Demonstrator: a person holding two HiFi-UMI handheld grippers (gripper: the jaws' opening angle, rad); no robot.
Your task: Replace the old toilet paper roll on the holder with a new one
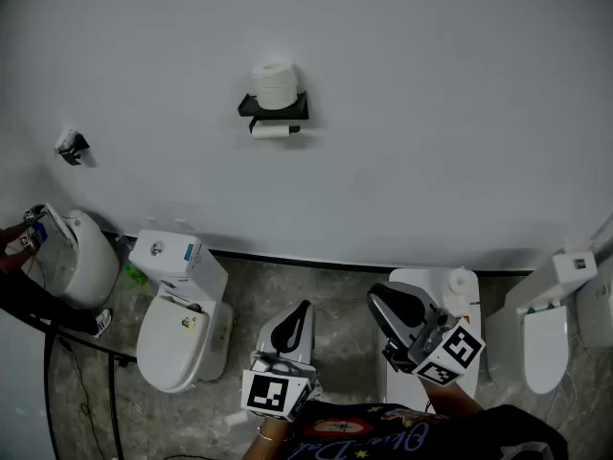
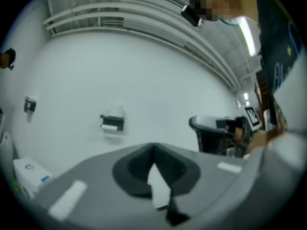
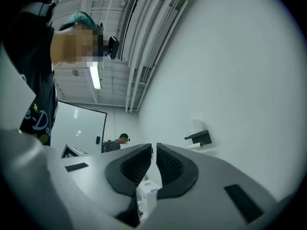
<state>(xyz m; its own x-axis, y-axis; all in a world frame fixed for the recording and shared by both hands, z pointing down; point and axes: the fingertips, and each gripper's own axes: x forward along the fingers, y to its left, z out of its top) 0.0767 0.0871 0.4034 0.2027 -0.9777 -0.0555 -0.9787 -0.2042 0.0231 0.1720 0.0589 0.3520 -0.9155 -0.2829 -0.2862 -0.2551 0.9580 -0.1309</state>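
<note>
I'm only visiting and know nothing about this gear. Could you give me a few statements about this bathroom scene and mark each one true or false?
1. A full roll stands on top of the holder on the wall. True.
2. The left hand-held gripper holds a roll. False: its jaws are together with nothing in them.
3. The holder's bar is bare. False: a thin roll hangs on it.
4. Neither the left nor the right hand-held gripper touches the holder. True.
5. Only one toilet stands on the floor. False: several toilets line the wall.
</note>
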